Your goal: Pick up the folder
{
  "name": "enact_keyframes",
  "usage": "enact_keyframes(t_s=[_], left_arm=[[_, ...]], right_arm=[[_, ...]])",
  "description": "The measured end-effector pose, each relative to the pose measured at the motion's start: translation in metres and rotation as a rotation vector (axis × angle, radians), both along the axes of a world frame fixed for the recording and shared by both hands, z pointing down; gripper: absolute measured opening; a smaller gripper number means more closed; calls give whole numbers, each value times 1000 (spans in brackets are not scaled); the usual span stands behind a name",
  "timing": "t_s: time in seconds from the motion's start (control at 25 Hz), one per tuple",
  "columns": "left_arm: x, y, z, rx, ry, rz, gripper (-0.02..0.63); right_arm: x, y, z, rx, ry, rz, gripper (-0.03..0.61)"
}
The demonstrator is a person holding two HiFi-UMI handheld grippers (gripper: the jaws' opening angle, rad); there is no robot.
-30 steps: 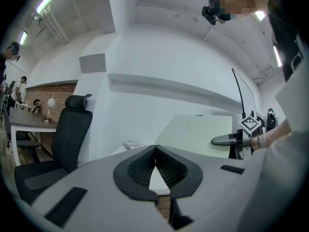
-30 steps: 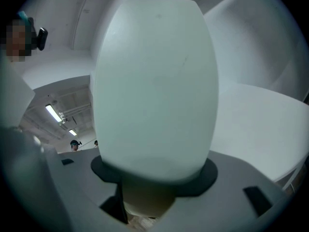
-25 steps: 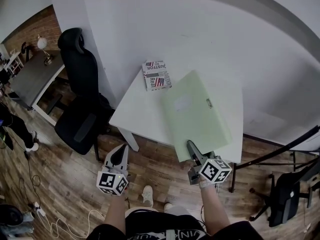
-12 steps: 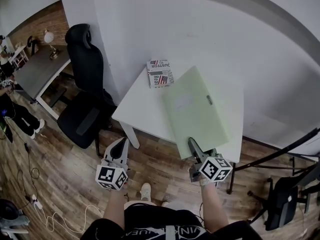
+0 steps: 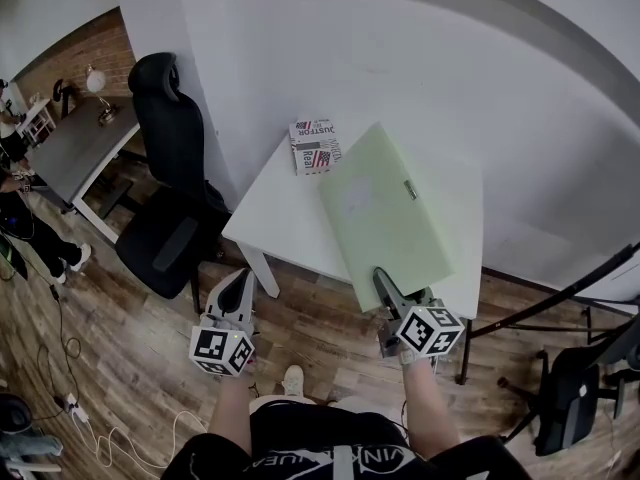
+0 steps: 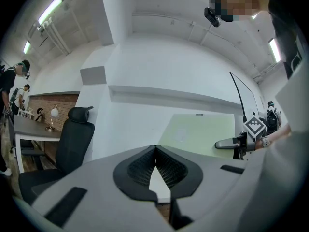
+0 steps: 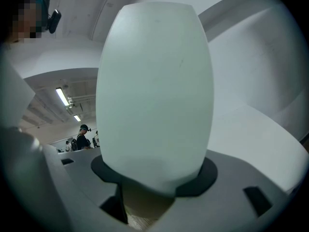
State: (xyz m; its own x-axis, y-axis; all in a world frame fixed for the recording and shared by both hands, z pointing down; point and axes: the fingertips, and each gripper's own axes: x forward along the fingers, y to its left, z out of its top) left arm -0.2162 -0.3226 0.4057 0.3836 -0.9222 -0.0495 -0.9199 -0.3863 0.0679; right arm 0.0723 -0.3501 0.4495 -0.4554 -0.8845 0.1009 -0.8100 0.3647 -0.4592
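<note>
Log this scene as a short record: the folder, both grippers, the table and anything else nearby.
held item: light green folder, over the white table, near edge past the table's front
right: right gripper shut on the folder's near edge
left: left gripper jaws together, empty, short of the table
also on table: printed box, far left corner
nearby: black office chair, left of the table

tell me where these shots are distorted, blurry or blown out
Head view: sharp, but fisheye bows the table edge and wall. Left gripper view: dark round vignette, bright ceiling strip lights. Right gripper view: the folder sits so close it bulges and looks soft.
</note>
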Motion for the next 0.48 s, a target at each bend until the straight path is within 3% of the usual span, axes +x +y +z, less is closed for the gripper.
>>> enact_keyframes(t_s=[0.48], left_arm=[[0, 6, 1, -6, 1, -18, 14]], right_arm=[[3, 4, -1, 12, 12, -2, 288]])
